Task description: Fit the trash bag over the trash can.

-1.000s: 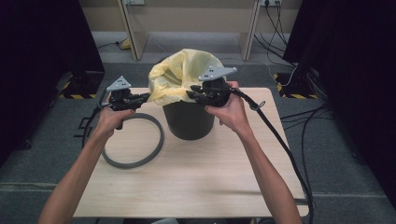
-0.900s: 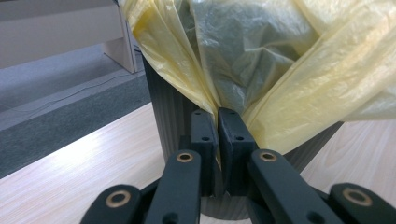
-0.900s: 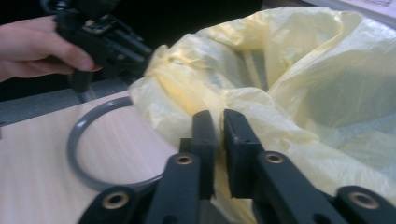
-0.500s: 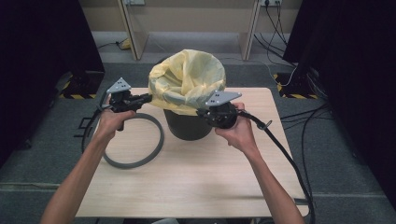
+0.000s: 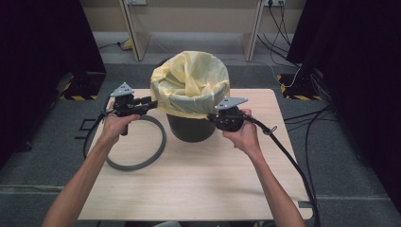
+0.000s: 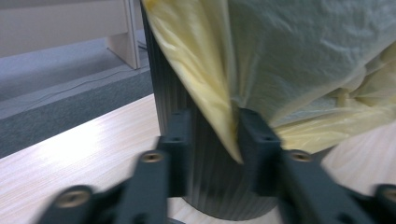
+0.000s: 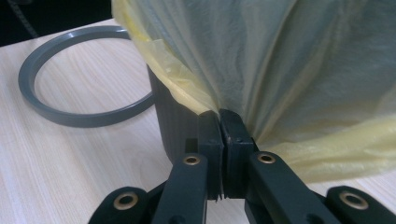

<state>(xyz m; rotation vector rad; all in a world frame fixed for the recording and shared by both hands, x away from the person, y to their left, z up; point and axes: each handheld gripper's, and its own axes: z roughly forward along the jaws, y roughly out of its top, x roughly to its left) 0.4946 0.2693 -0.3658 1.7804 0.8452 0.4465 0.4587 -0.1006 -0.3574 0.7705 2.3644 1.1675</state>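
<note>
A dark grey ribbed bin (image 5: 191, 130) stands mid-table, lined with a yellow bag (image 5: 189, 82) whose edge is folded down over the rim. My left gripper (image 5: 152, 102) is at the bin's left side. Its jaws have just been opening and stand apart (image 6: 215, 126), with a fold of the yellow bag (image 6: 219, 93) hanging between them, close to one finger (image 6: 254, 135). My right gripper (image 5: 211, 116) is at the bin's right side, shut (image 7: 219, 119) on the bag's hem (image 7: 187, 88) just below the rim.
A grey plastic ring (image 5: 137, 142) lies flat on the wooden table (image 5: 198, 184), left of the bin and under my left hand. It also shows as a ring (image 7: 70, 102) beyond the bin. Cables trail off the table's right edge.
My right hand has come down beside the bin, drawing the bag's hem down over the rim. The left hand has stayed at the bin's left side.
</note>
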